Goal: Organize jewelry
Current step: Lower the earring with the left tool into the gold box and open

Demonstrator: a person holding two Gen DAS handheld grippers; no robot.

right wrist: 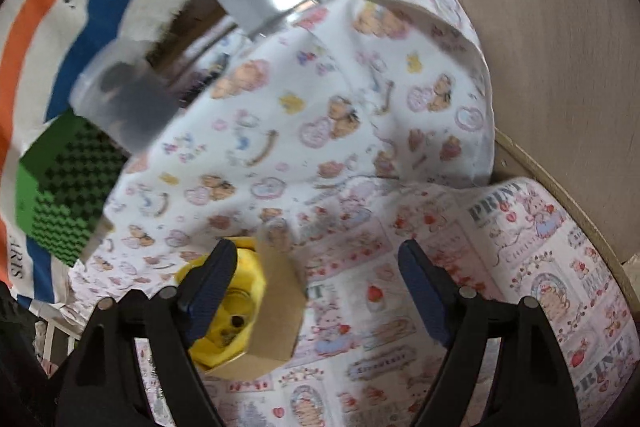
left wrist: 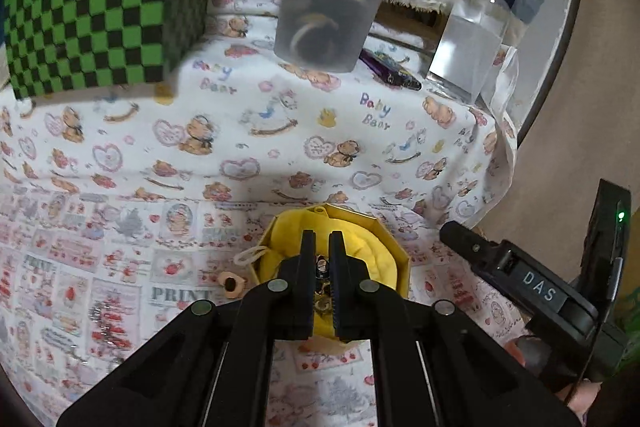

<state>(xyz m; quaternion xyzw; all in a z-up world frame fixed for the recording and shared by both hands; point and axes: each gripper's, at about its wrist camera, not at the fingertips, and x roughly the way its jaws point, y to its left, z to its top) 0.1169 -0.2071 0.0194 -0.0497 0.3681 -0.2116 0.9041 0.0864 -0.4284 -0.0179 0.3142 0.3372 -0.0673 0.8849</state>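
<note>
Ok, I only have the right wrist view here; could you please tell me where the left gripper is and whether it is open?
Observer: The left gripper is shut, with its tips over the yellow-lined box.
Operator: Thank you. Is anything small lying outside the box?
Observer: Yes, a small peach-coloured piece lies on the cloth just left of the box.
Operator: And is there anything beside the frosted cup that I cannot make out?
Observer: A dark purple pen-like item lies on the cloth, right of the cup.

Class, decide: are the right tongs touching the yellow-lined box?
Cannot tell. In the right wrist view the open right tongs overlap the yellow-lined box, but motion blur hides any contact.
</note>
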